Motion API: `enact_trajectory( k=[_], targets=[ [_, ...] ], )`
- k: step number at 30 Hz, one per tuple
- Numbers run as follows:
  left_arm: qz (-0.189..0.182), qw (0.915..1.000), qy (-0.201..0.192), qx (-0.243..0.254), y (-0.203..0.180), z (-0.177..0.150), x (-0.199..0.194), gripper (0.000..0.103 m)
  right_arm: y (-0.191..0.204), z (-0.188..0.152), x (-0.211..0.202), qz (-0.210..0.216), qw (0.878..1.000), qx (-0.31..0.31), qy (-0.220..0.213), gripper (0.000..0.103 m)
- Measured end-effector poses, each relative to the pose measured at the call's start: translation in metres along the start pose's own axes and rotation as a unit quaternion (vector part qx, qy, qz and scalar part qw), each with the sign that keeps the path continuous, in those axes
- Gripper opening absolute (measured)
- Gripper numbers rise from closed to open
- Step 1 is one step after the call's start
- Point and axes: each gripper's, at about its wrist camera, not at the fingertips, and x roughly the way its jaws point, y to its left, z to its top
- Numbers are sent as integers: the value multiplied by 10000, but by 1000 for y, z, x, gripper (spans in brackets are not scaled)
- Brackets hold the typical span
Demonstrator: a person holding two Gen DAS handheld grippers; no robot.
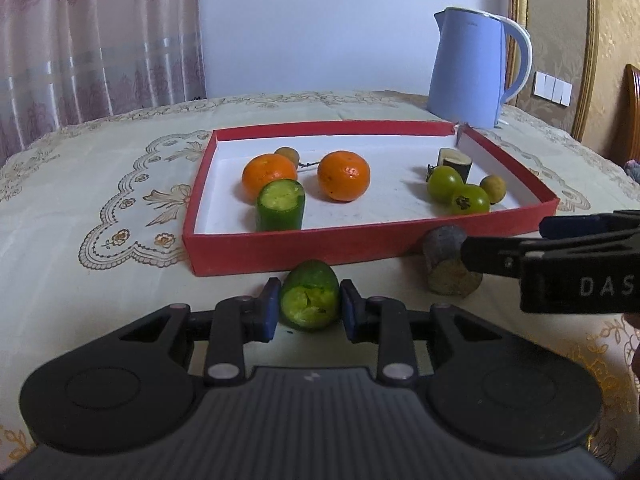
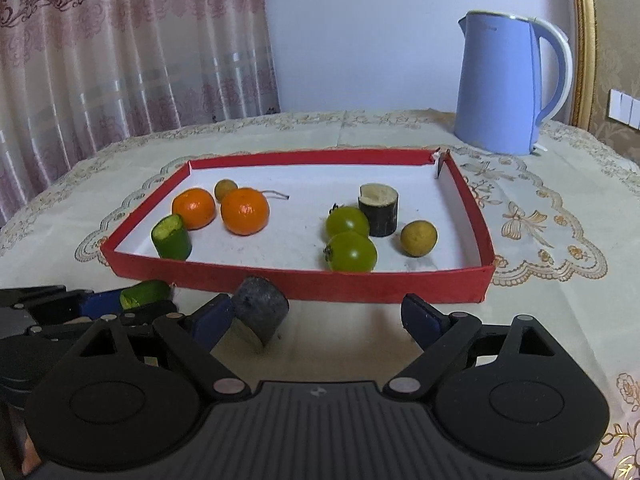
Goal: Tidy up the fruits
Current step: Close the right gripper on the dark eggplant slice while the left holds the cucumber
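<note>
Left wrist view showed the left gripper [image 1: 309, 307] closed around a green cucumber piece [image 1: 310, 300], one blue pad on each flank, the piece lying on the tablecloth [image 1: 100, 184] just outside the near wall of the red tray [image 1: 280, 250]. From that piece the tray sat at 12 o'clock, and a matching cucumber piece [image 1: 280, 205] stood inside it at about 11 o'clock, beside two oranges [image 1: 344, 175].

In the right wrist view the right gripper [image 2: 316, 318] was spread wide; its left pad touched or nearly touched a dark sugarcane chunk [image 2: 260, 314] that lay tilted on the cloth against the tray's near wall, with nothing clamped. A second sugarcane chunk [image 2: 378, 210] stood in the tray at about 1 o'clock from it, next to two green tomatoes [image 2: 352, 252].

Judged from this, the step was carrying each loose piece in beside its like. The left lift probably needed to clear the tray wall before moving forward, and squeezing gently would have suited the soft cut flesh. The right claw probably had to shift left to centre the chunk before closing, as it sat off to one side.
</note>
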Motion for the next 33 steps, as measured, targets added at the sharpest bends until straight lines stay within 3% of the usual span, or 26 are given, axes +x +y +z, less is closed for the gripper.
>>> enact_trajectory(
  k=[18, 23, 26, 28, 33],
  targets=[
    [145, 9995, -20, -296, 9, 0, -2, 28, 22, 3, 19, -263, 9995, 147, 48, 91],
    [149, 9995, -20, -291, 9, 0, -2, 28, 22, 1, 23, -261, 9994, 193, 72, 86],
    [149, 9995, -21, -289, 9, 0, -2, 28, 24, 1, 24, -201, 9996, 186, 70, 77],
    [145, 9995, -21, -295, 9, 0, -2, 28, 26, 0, 23, -116, 9998, 144, 89, 56],
    [145, 9995, -20, -294, 8, 0, -2, 28, 27, -4, 28, 20, 9997, 140, 209, 46]
  ],
)
